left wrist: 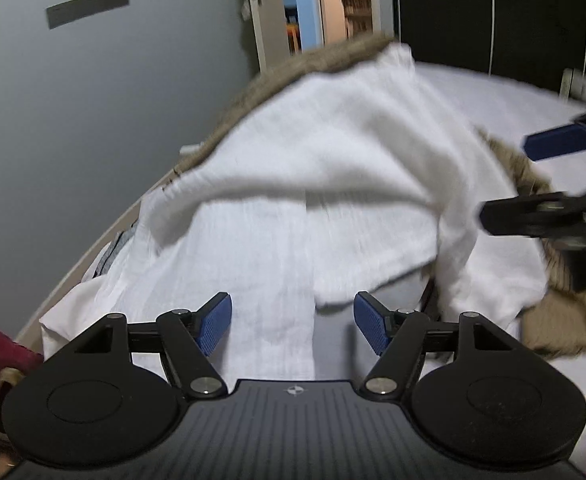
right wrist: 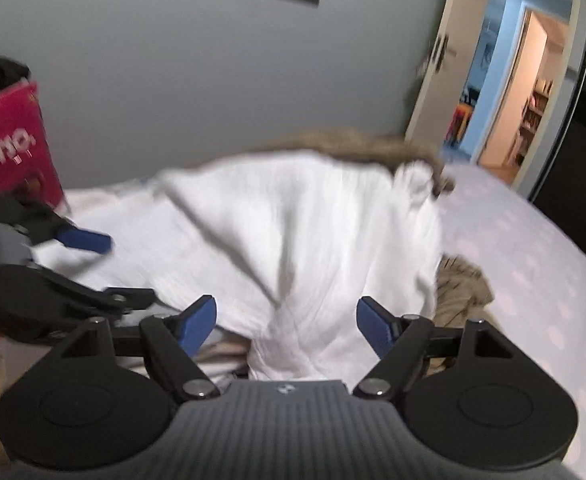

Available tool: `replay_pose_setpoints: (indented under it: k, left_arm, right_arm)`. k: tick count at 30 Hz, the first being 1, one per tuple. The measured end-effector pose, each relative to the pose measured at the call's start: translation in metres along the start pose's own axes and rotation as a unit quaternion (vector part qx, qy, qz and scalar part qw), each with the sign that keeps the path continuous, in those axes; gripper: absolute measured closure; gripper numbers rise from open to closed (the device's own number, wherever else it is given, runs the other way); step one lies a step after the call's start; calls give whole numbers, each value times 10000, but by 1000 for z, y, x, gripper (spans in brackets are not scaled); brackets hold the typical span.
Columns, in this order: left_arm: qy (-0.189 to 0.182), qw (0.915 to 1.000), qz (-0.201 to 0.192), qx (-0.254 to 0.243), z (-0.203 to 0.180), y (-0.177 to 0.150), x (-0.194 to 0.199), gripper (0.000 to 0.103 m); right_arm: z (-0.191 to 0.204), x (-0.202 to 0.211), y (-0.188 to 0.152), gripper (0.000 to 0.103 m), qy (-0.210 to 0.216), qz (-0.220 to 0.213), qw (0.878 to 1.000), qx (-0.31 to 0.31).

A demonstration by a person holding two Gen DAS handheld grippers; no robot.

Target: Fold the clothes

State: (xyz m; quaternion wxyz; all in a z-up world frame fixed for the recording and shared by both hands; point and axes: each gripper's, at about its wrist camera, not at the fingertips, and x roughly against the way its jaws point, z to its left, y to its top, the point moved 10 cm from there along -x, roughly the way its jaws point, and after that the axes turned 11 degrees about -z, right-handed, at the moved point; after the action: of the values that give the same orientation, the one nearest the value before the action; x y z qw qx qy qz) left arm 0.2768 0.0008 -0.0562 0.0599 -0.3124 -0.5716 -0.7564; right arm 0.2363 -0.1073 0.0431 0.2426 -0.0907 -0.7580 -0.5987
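I am judging the white, finely ribbed cotton garment (left wrist: 333, 168) to be light, soft and limp; it should sag wherever I am not supporting it and slide easily over the bedding. The best holds look like its hems and corners, such as the loose lower edge (left wrist: 333, 300) hanging near my left gripper (left wrist: 293, 330). It is lying heaped on the pale dotted bed sheet (right wrist: 533, 280), draped over a brown furry throw (right wrist: 465, 292), with one broad fold doubled across its middle; the motion blur is hiding finer seams. My left gripper's jaws are standing wide apart, holding nothing. My right gripper (right wrist: 287, 330) is hovering over the bunched near end, jaws likewise apart and empty.
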Motion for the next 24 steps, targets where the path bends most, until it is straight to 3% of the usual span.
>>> replay_pose_setpoints:
  k: [3, 5, 6, 8, 9, 10, 13, 16, 19, 22, 24]
  left_arm:
    - [69, 9995, 155, -254, -1, -7, -3, 47]
    - [85, 9992, 329, -206, 5, -11, -1, 68]
    - [45, 9991, 422, -77, 9, -12, 1, 72]
    - [-4, 9983, 553, 172, 19, -14, 4, 89]
    - [3, 9980, 556, 285, 24, -14, 7, 93]
    - [10, 9976, 559, 399, 29, -14, 10, 99]
    - [242, 9972, 0, 710, 45, 8, 38, 101]
    - [502, 9915, -639, 1014, 61, 34, 70, 101]
    - [759, 9802, -1273, 1312, 78, 59, 104, 101]
    - [1011, 9633, -1901, 1603, 96, 83, 140, 101]
    - [1048, 9567, -2156, 1649, 100, 100, 164, 101]
  right_arm:
    - [-2, -28, -18, 24, -85, 156, 9997, -188]
    - [-7, -42, -24, 25, -160, 195, 9993, -279]
    - [-10, -46, -25, 29, -223, 212, 9991, -277]
    - [-18, -52, -26, 56, -352, 262, 9986, -283]
    - [-24, -53, -26, 81, -406, 300, 9982, -310]
    - [-30, -53, -24, 97, -501, 329, 9976, -347]
    - [-51, -36, -8, 98, -881, 52, 9955, -332]
    - [-66, -4, 21, 99, -1150, -427, 9921, -246]
    - [-73, 38, 60, 99, -1335, -1007, 9859, -83]
    - [-79, 79, 106, 100, -1538, -1523, 9763, 68]
    - [-84, 104, 135, 100, -1634, -1757, 9707, 104]
